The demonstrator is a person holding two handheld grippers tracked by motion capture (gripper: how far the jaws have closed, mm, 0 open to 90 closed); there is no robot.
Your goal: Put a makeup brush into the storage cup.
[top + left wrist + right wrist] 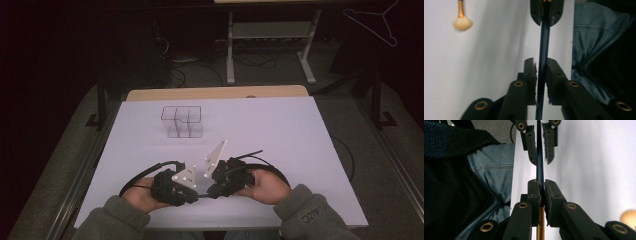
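Left gripper [541,75]: jaws drawn in on a thin dark-blue brush handle [543,50], pads pressing it from both sides in the left gripper view. No earlier picture to compare.

Right gripper [541,190]: jaws pressed together on the same handle, seen in the right gripper view as a dark-blue rod that turns gold [539,230] below the pads. Each gripper view shows the other gripper farther up the rod, also clamped on it. So the handle is pinched at two places and spans the gap between the grippers.

High view: left gripper [187,192] and right gripper [214,189] sit nose to nose, nearly touching, near the front edge of the white table [280,135]. Handle too thin and dark to make out there. A hand [265,186] holds the right gripper; the other hand [142,195] holds the left; grey-green sleeves come in from the bottom.

A tan bristle tuft [462,23] on a gold ferrule shows in the left gripper view, lying on the table beside the held rod, well apart from it. Whether it is a separate brush I cannot tell.

Clear compartment organizer [182,121]: farther back on the table than the grippers, well apart from them, upright, toward the left half.

Blue denim [494,170] at the table's front edge.
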